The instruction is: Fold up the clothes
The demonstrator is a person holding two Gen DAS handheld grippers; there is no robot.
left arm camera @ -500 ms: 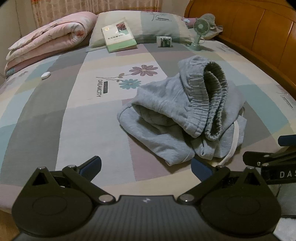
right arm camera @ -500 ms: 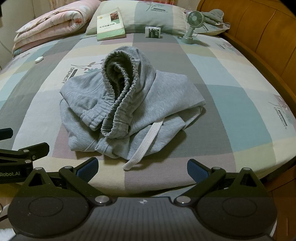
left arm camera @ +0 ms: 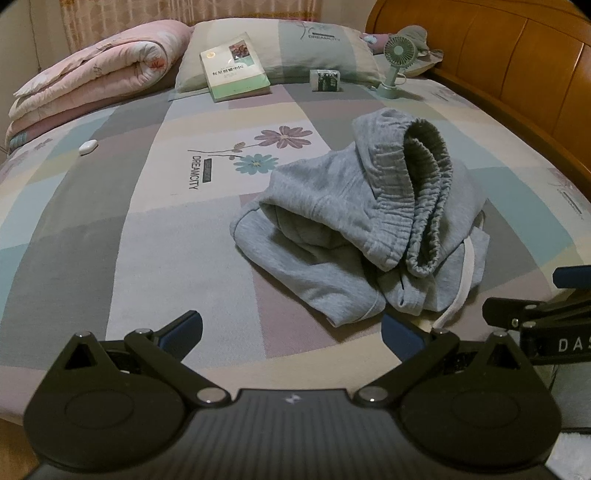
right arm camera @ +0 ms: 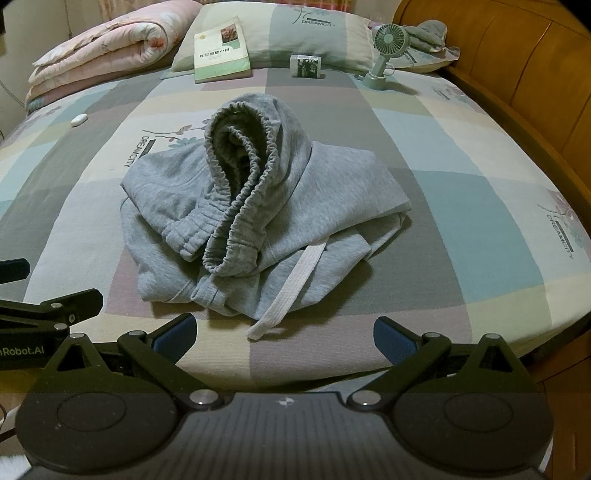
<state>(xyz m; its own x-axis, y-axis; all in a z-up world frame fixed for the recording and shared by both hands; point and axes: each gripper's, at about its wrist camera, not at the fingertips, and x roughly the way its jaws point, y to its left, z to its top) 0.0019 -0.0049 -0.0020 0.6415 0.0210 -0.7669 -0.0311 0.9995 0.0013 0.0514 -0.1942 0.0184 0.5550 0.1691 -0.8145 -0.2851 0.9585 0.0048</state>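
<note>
The grey sweatpants (right arm camera: 258,206) lie in a loose heap near the middle of the bed (right arm camera: 480,206), not flat and not in a tidy fold: the elastic waistband (right arm camera: 236,192) stands up as a ridge running from near you away toward the pillows, and a white drawstring (right arm camera: 291,284) trails off the near edge toward you. From this bundle alone you cannot settle whether it is a garment waiting to be spread or one roughly gathered partway through.

Your right gripper (right arm camera: 282,334) faces the heap almost head-on, the drawstring end just beyond its fingers. Your left gripper (left arm camera: 291,332) sits off to the heap's left, so the pants lie ahead and to its right (left arm camera: 354,221). The right one is the nearer to the drawstring and waistband end. Both have their jaws spread wide and carry nothing.

Nothing on the bed serves as a container. Farther off, toward the headboard, a book (right arm camera: 221,51) leans on a pillow (right arm camera: 314,33), with a small box (right arm camera: 308,66), a small fan (right arm camera: 388,48) and a rolled pink quilt (right arm camera: 103,55) well apart from the pants.
</note>
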